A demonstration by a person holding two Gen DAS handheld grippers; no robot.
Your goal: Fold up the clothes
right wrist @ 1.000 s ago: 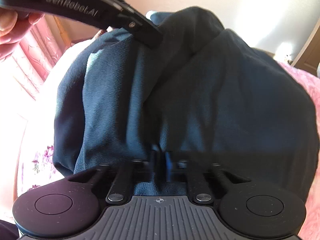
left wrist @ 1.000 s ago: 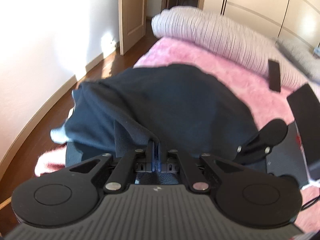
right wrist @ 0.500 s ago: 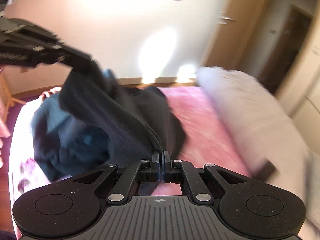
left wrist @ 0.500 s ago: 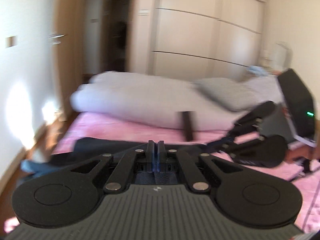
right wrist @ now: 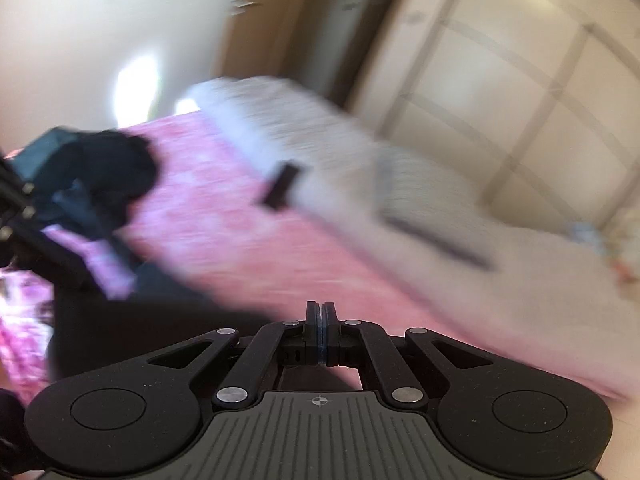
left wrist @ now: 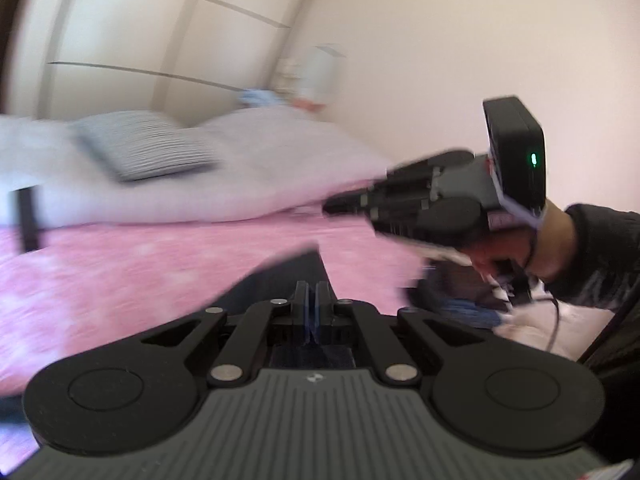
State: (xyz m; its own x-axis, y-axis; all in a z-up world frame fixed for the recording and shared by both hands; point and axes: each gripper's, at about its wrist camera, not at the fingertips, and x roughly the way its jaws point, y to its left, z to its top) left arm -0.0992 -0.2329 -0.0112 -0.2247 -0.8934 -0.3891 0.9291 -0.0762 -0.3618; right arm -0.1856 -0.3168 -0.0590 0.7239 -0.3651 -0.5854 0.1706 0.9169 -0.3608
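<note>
A dark navy garment (left wrist: 276,276) hangs from my left gripper (left wrist: 311,290), which is shut on its edge over the pink bedspread (left wrist: 120,280). In the right wrist view the same dark cloth (right wrist: 160,316) stretches from the left side up to my right gripper (right wrist: 321,309), whose fingers are pressed together on its edge. In the left wrist view the right gripper (left wrist: 330,206) appears side-on at the right, held by a hand (left wrist: 516,248) in a dark sleeve. Both views are motion-blurred.
A heap of dark and blue clothes (right wrist: 100,168) lies at the bed's far left. A slim black object (right wrist: 280,186) rests by the white duvet (right wrist: 440,220). A striped pillow (left wrist: 144,152) lies on it. Wardrobe doors (right wrist: 520,100) stand behind.
Both grippers have swung up and sideways, from looking down onto the bunched garment to looking across the bed. The garment has been pulled out between them and hangs below them. Both stay shut.
</note>
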